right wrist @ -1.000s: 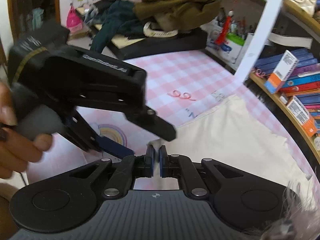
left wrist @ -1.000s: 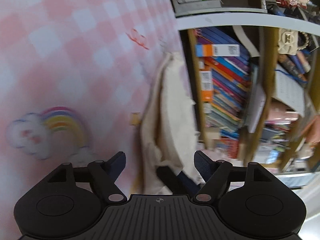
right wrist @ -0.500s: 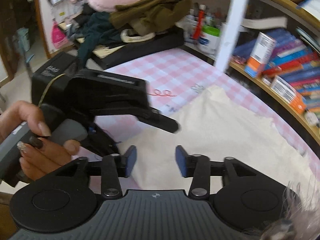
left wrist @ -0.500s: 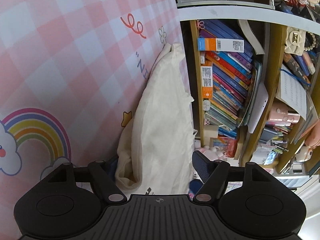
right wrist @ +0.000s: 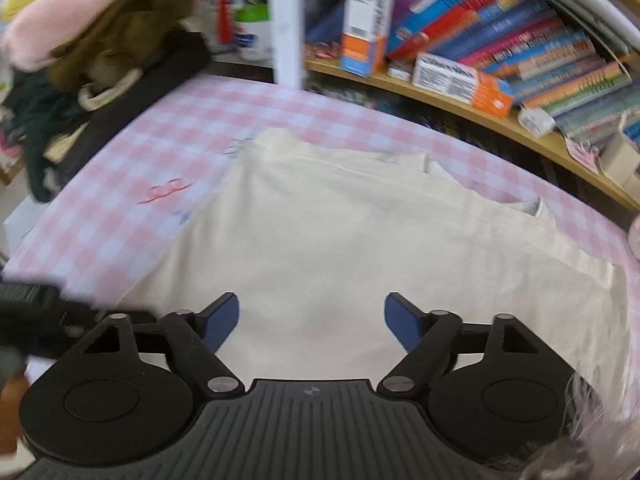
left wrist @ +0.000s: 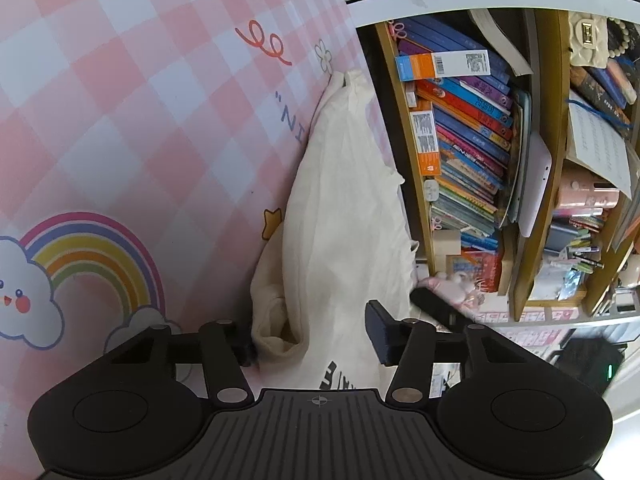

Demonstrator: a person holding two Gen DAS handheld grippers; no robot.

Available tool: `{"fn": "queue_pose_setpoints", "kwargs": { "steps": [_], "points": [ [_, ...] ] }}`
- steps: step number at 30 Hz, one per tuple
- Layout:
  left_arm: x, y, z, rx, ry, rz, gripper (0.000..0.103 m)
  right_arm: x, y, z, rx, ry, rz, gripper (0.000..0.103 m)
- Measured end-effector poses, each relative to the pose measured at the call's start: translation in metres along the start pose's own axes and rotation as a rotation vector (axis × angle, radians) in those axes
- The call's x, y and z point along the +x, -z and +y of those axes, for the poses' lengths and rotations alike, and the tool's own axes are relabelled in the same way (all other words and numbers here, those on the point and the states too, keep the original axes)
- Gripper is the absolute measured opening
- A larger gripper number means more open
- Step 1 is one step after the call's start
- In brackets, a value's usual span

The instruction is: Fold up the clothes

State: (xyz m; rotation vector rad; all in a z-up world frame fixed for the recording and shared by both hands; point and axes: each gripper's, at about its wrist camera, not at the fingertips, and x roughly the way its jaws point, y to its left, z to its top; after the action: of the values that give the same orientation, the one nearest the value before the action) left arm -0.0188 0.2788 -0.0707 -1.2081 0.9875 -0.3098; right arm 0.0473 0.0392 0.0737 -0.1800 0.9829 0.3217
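Opened wide since a second ago: right hand-held gripper [right wrist: 312, 316], then pinched shut, now over soft cream garment [right wrist: 360, 248] lying flat on pink-checked tabletop [right wrist: 120, 208] (long axis along the bookshelf [right wrist: 480, 108]). Left hand-held gripper [left wrist: 308, 340] spread wide around bunched hem.

Each tool [right wrist: 312, 316] has a black ribbed body, silver screws, round side discs and blue-padded fingers [right wrist: 402, 322].
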Motion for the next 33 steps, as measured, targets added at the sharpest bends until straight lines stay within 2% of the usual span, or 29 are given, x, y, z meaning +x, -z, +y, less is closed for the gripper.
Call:
{"fn": "queue_pose_setpoints", "kwargs": {
  "steps": [3,7,11,15,21,26,31,33],
  "points": [
    [0.000,0.000,0.003,0.007,-0.012,0.001,0.038,0.014,-0.020,-0.006,0.006,0.045,0.032,0.088],
    [-0.001,0.000,0.000,0.064,-0.025,-0.003,0.013,0.031,-0.044,-0.001,-0.022,0.068,0.061,0.088],
    [-0.005,0.003,-0.021,0.187,-0.014,-0.015,0.012,0.047,-0.064,0.013,-0.075,0.069,0.083,0.088],
    [-0.001,0.010,-0.046,0.348,-0.010,-0.006,0.010,0.062,-0.090,0.028,-0.106,0.030,0.100,0.088],
    [0.008,0.019,-0.065,0.498,-0.024,-0.003,0.009,0.098,-0.128,0.056,-0.122,-0.032,0.201,0.088],
    [0.013,0.025,-0.078,0.603,-0.025,0.002,0.009,0.130,-0.137,0.085,-0.215,0.016,0.275,0.084],
    [0.018,0.029,-0.083,0.664,-0.031,0.010,0.009,0.147,-0.135,0.092,-0.248,0.059,0.319,0.072],
    [0.019,0.029,-0.083,0.672,-0.031,0.014,0.009,0.153,-0.133,0.094,-0.258,0.074,0.335,0.062]
  ]
}}
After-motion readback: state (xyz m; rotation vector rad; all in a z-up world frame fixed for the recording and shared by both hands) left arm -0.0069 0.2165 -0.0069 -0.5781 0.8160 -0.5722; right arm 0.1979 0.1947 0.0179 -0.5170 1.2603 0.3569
